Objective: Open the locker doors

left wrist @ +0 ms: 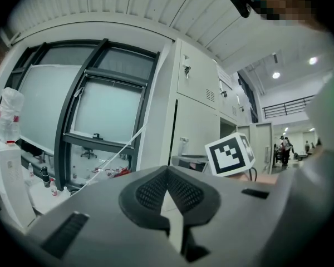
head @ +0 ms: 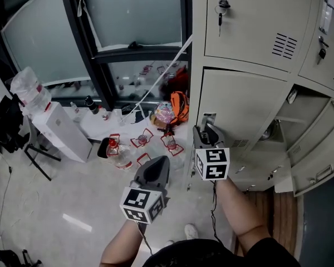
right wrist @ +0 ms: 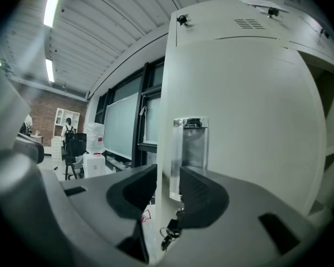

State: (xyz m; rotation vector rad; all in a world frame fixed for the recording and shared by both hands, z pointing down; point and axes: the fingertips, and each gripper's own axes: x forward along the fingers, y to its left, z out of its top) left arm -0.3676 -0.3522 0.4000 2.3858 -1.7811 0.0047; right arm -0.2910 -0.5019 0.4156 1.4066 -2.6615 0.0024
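Note:
The beige locker door of the middle row stands shut, with a clear handle at its left edge. My right gripper is at that handle. In the right gripper view its jaws straddle the door's edge and the lower end of the clear handle, and the pads appear to press on them. A bunch of keys hangs just below. My left gripper hovers over the floor left of the lockers; its pads meet with nothing between them.
The locker above is shut, with a key in its lock. Doors to the right hang open. By the window frame stand a water dispenser, red lanterns and an orange bag.

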